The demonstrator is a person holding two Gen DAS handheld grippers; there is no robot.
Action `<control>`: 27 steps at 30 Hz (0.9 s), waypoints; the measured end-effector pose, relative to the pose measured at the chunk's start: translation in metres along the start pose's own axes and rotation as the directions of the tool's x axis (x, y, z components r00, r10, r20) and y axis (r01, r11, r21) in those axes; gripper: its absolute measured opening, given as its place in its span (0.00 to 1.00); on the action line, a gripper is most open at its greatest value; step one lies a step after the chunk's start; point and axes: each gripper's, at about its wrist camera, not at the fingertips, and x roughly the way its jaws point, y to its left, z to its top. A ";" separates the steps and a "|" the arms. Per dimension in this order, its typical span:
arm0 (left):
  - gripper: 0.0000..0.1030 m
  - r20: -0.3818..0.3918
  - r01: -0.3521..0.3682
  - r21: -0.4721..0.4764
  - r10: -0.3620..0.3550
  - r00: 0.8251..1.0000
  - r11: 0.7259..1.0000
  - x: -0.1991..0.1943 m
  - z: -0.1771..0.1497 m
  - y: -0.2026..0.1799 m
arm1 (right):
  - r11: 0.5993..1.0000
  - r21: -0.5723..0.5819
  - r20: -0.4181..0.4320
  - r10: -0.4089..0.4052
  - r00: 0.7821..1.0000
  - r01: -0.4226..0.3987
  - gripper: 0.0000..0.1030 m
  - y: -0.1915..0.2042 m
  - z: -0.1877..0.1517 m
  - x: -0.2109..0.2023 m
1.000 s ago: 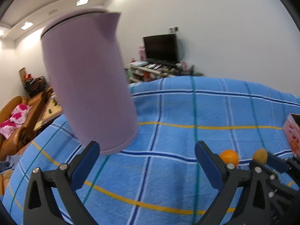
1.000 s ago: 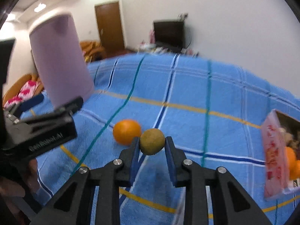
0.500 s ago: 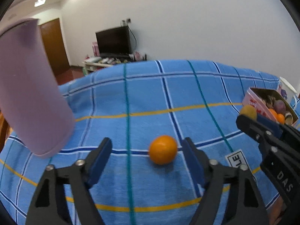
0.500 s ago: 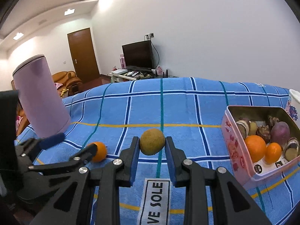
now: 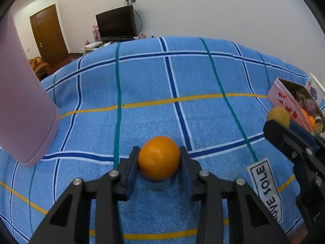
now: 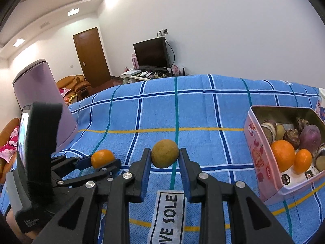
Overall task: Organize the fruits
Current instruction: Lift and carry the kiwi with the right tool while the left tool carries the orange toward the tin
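Observation:
My left gripper (image 5: 159,163) is shut on an orange (image 5: 159,158), low over the blue checked cloth (image 5: 182,77); the orange also shows in the right wrist view (image 6: 102,158). My right gripper (image 6: 165,158) is shut on a brownish-yellow round fruit (image 6: 165,156) held above the cloth; the fruit also shows in the left wrist view (image 5: 277,116). A pink tin box (image 6: 260,154) with several fruits stands at the right, and also shows in the left wrist view (image 5: 284,99).
A tall lilac kettle (image 5: 22,101) stands on the cloth at the left, also in the right wrist view (image 6: 40,93). A white cloth label (image 6: 168,217) lies near the front. A white cup (image 6: 321,105) stands behind the tin. A TV and door lie beyond.
My left gripper swung right from the kettle, moved up to the orange and shut on it. My right gripper kept the brownish fruit and moved right, toward the tin.

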 end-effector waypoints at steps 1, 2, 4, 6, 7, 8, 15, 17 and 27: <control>0.38 0.005 -0.006 -0.004 0.006 1.000 1.000 -0.001 0.000 0.001 | 1.000 0.001 0.000 0.000 1.000 0.000 0.28 0.000 0.000 0.000; 0.38 0.018 -0.014 -0.009 0.014 1.000 1.000 -0.004 0.000 0.002 | 1.000 0.000 0.002 -0.001 1.000 0.001 0.28 0.000 0.000 0.000; 0.38 0.047 -0.020 -0.014 0.021 0.999 1.000 -0.008 -0.002 0.004 | 1.000 -0.004 0.010 -0.005 1.000 0.005 0.28 0.001 0.000 -0.001; 0.38 0.088 -0.035 -0.020 0.037 0.995 0.999 -0.017 -0.005 0.003 | 1.000 -0.010 0.017 -0.007 1.000 0.007 0.28 0.002 -0.001 -0.002; 0.38 0.105 -0.047 -0.025 0.049 0.993 0.999 -0.021 -0.006 0.004 | 1.000 -0.014 0.021 -0.009 1.000 0.009 0.28 0.003 -0.001 -0.003; 0.38 0.131 -0.066 -0.035 0.070 0.989 0.997 -0.027 -0.007 0.004 | 1.000 -0.019 0.026 -0.010 1.000 0.010 0.28 0.004 -0.001 -0.004; 0.38 0.268 -0.162 -0.090 0.180 0.946 0.983 -0.056 -0.015 0.010 | 0.996 -0.082 0.083 -0.018 0.996 0.024 0.28 0.018 -0.005 -0.015; 0.38 0.282 -0.178 -0.103 0.200 0.938 0.979 -0.060 -0.015 0.011 | 0.995 -0.098 0.098 -0.019 0.995 0.029 0.28 0.022 -0.006 -0.018; 0.38 0.312 -0.198 -0.140 0.233 0.921 0.970 -0.073 -0.024 0.010 | 0.987 -0.154 0.155 -0.017 0.988 0.041 0.28 0.033 -0.009 -0.030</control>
